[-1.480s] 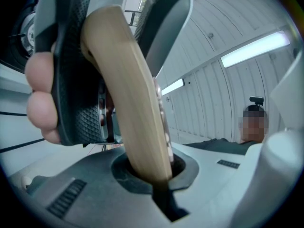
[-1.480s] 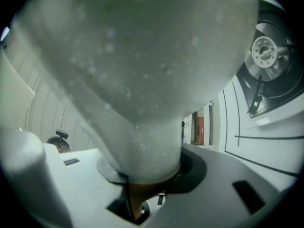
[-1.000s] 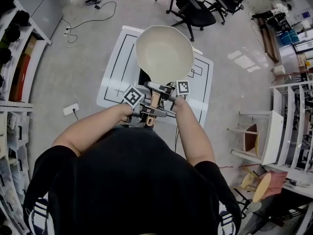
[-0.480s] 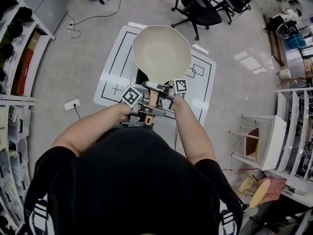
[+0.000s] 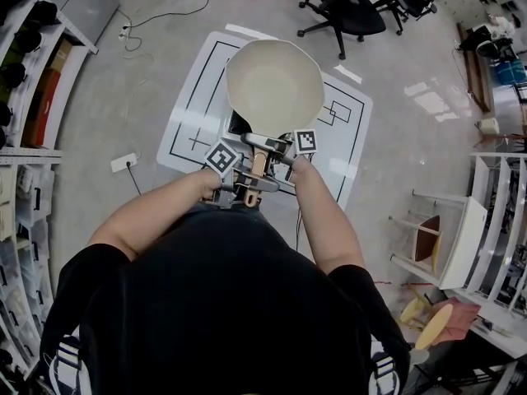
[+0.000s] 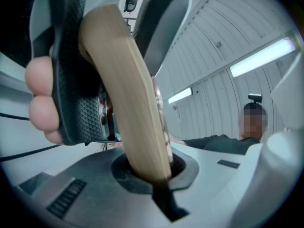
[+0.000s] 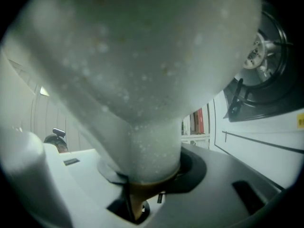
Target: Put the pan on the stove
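A cream pan (image 5: 274, 85) with a wooden handle (image 5: 258, 167) is held up over a black stove (image 5: 239, 125), which it mostly hides. My left gripper (image 5: 245, 191) is shut on the handle's near end; in the left gripper view the wooden handle (image 6: 128, 94) fills my left gripper (image 6: 152, 175). My right gripper (image 5: 268, 146) is shut on the handle's neck, close to the bowl. In the right gripper view the pan's speckled underside (image 7: 142, 56) looms over my right gripper (image 7: 147, 175), and a stove burner (image 7: 263, 56) shows at the right.
The stove sits on a white surface with black lines (image 5: 346, 130). Office chairs (image 5: 350, 6) stand beyond it. Shelving runs along the left (image 5: 25, 97) and right (image 5: 486, 220). A power strip (image 5: 123, 162) and cable lie on the floor.
Both grippers keep their hold on the handle. The head view has shifted a little, so the white surface and chairs sit differently in frame; the pan barely moves over the stove.
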`<state>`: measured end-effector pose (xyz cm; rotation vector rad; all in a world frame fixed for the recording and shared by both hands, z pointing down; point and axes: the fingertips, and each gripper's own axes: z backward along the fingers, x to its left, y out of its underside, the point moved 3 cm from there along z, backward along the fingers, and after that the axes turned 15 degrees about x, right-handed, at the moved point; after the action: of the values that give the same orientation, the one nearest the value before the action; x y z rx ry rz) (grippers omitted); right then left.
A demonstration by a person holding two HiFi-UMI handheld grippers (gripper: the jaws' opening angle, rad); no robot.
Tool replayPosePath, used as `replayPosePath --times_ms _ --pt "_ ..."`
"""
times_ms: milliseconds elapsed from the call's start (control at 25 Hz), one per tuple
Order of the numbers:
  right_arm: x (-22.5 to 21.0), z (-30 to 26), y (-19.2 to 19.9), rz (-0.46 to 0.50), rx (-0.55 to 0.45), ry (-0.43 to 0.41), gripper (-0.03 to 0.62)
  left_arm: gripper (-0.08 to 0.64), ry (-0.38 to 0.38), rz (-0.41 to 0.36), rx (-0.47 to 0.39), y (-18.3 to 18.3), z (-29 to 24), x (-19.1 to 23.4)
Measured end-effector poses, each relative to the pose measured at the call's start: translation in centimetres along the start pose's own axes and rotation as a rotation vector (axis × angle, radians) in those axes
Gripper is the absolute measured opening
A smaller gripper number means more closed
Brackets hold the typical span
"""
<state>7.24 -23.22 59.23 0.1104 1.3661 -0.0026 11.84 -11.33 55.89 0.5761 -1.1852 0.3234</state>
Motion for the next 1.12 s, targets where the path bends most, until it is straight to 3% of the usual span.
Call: replayPosePath --times_ms 680,1120 --pt "-3.1 0.2 1.8 -0.038 0.014 -0.026 0.164 0.015 0.005 0.053 -0.006 1.9 -0.3 2.6" --pt "-4.0 0.1 2.8 -0.045 0.027 0.004 0.158 0.015 -0.017 0.071 -0.001 3.2 -0.4 4.0"
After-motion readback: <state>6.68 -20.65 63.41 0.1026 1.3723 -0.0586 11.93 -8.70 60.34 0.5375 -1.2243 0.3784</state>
